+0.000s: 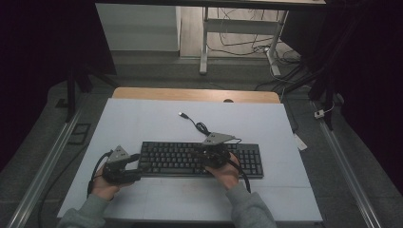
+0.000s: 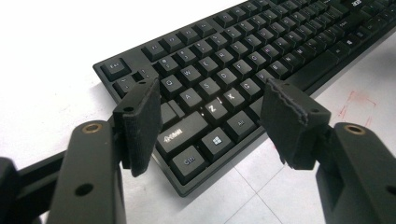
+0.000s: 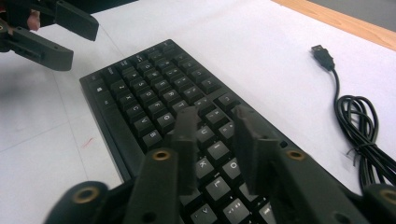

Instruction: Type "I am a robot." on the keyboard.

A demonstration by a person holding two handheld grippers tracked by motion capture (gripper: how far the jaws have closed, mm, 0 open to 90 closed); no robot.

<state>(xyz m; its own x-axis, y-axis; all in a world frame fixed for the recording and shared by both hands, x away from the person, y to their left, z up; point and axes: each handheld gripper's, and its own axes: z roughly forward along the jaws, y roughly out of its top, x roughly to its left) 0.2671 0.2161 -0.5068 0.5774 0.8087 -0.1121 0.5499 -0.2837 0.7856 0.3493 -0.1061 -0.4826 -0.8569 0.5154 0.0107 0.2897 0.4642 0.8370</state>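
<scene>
Black tongs are nearest: the left tongs (image 1: 134, 167) gape wide at the keyboard's (image 1: 180, 159) left end, grasping nothing, while the right tongs (image 1: 205, 153) hover partly parted, blurred, above its middle keys without gripping any. The keyboard lies flat on the white desk (image 1: 142, 118), its coiled cable (image 3: 364, 126) and USB plug (image 3: 322, 53) trailing beyond.

Black full-size keyboard (image 1: 202, 159) lying flat, keys up, long side running left-right across the lower middle of the high view on the white table. One key near its left end is missing, there's a bare gap (image 2: 137, 76) just under Esc in the left gripper view. Its black cable (image 3: 362, 123) sits loosely coiled behind it at upper centre, USB plug (image 1: 182, 114) lying loose.
</scene>
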